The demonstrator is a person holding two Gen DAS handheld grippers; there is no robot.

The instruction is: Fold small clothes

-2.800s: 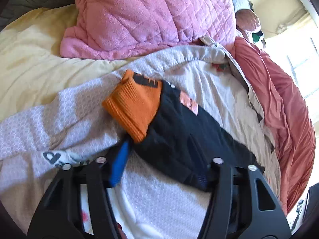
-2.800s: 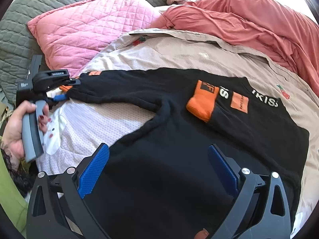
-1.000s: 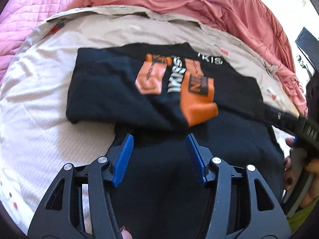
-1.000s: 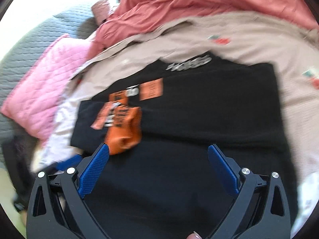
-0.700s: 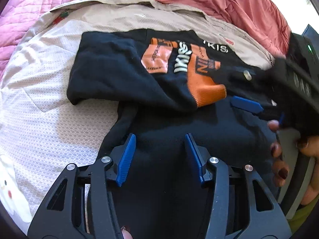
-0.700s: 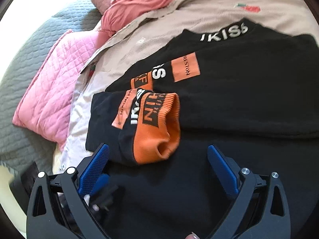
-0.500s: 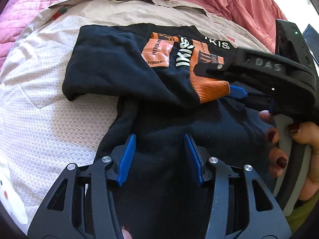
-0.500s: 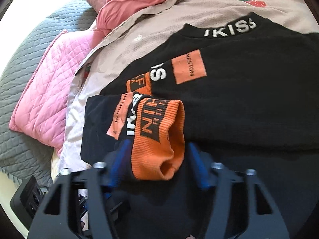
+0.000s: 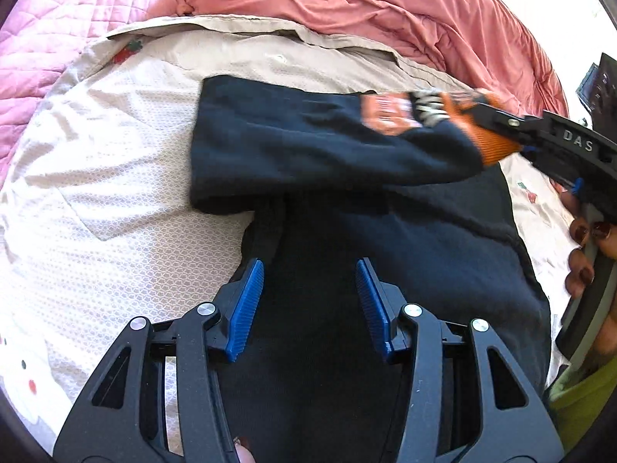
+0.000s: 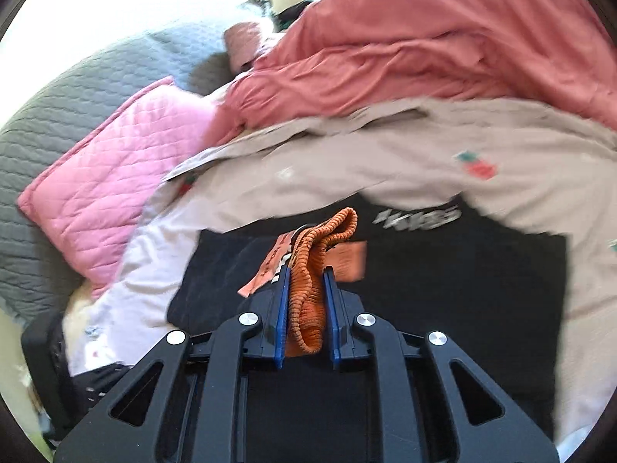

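Note:
A black sweatshirt (image 9: 385, 239) with orange cuffs lies flat on the bed, also seen as the sweatshirt (image 10: 462, 270) in the right wrist view. One sleeve (image 9: 327, 146) stretches across the chest toward the right. Its orange cuff (image 10: 335, 227) sits between the blue pads of my right gripper (image 10: 306, 270), whose jaws are closing and press on it. The left wrist view shows that right gripper (image 9: 513, 131) holding the cuff (image 9: 489, 142) raised at the right. My left gripper (image 9: 309, 264) is open over the sweatshirt's lower body, pads apart with black fabric below them.
A pink quilted pillow (image 10: 96, 177) lies at the left and a rumpled salmon duvet (image 10: 424, 50) along the back. A grey quilt (image 10: 58, 96) is behind the pillow. The beige sheet (image 9: 96, 193) surrounds the sweatshirt. A person's hand (image 9: 582, 254) grips the right handle.
My right gripper went from wide open to closed on the orange cuff, then lifted it and drew the sleeve to the right. The left gripper stayed over the sweatshirt's body.

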